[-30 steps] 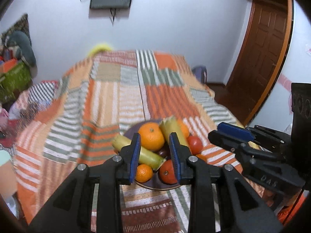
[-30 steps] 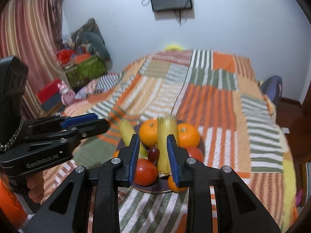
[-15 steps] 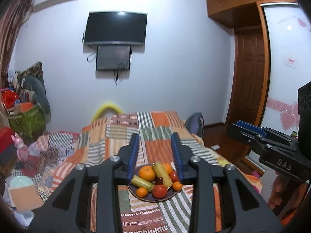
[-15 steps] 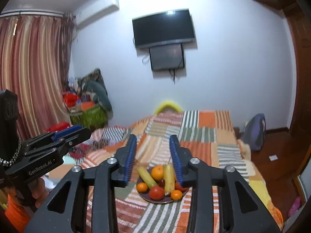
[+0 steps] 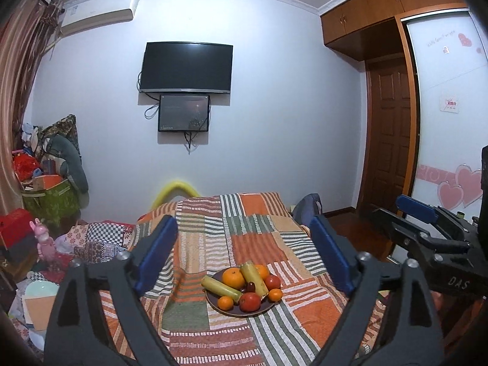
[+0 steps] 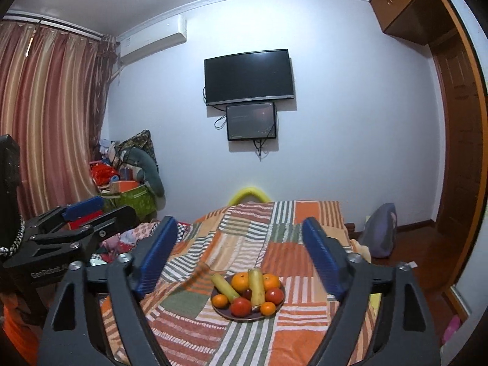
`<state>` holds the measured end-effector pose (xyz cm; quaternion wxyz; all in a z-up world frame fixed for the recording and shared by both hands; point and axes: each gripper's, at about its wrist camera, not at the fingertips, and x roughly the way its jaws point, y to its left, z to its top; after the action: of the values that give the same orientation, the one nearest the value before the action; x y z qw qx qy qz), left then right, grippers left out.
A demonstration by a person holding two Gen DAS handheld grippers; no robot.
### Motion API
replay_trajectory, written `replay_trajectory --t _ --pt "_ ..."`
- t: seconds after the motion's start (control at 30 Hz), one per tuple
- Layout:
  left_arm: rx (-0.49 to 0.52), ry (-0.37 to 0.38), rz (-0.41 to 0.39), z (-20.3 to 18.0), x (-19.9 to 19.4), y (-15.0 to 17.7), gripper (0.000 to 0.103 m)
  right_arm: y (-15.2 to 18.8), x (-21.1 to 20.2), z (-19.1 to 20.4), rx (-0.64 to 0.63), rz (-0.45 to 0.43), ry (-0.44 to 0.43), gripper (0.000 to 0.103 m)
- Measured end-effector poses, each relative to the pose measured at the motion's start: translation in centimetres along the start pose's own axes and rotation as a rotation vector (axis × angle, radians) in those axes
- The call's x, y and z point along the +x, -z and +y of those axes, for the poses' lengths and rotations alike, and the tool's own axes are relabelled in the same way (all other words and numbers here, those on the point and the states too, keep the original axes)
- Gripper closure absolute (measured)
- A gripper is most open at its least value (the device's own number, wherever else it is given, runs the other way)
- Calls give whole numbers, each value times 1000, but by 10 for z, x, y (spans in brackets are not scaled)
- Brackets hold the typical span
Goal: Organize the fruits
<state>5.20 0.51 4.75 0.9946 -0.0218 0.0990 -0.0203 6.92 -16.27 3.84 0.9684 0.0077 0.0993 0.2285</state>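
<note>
A dark round plate (image 5: 227, 312) sits on the striped bedspread, also in the right wrist view (image 6: 223, 312). It holds oranges (image 5: 233, 277), red tomatoes (image 5: 250, 302), two pale yellow-green sticks (image 5: 220, 288) and a dark grape (image 5: 250, 286). My left gripper (image 5: 242, 253) is open and empty, held back from and above the plate. My right gripper (image 6: 241, 248) is open and empty, also back from the plate. Each gripper shows in the other's view: the right one (image 5: 427, 228), the left one (image 6: 76, 216).
The bed with its orange, green and white patchwork cover (image 5: 253, 235) fills the middle. Piled bags and toys (image 5: 45, 189) stand at the left. A backpack (image 6: 379, 231) lies right of the bed by a wooden door (image 5: 389, 140). A TV (image 5: 186, 68) hangs on the far wall.
Both grippers have pulled back and risen from just above the plate. Both have opened wide from a narrow gap. The fruit has not moved.
</note>
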Motion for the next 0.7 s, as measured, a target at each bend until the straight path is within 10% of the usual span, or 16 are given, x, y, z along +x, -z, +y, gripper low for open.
replay_trajectory --t 0.7 --pt "1 -11 -1 -1 -4 7 3 9 -14 4 -19 -10 77 0"
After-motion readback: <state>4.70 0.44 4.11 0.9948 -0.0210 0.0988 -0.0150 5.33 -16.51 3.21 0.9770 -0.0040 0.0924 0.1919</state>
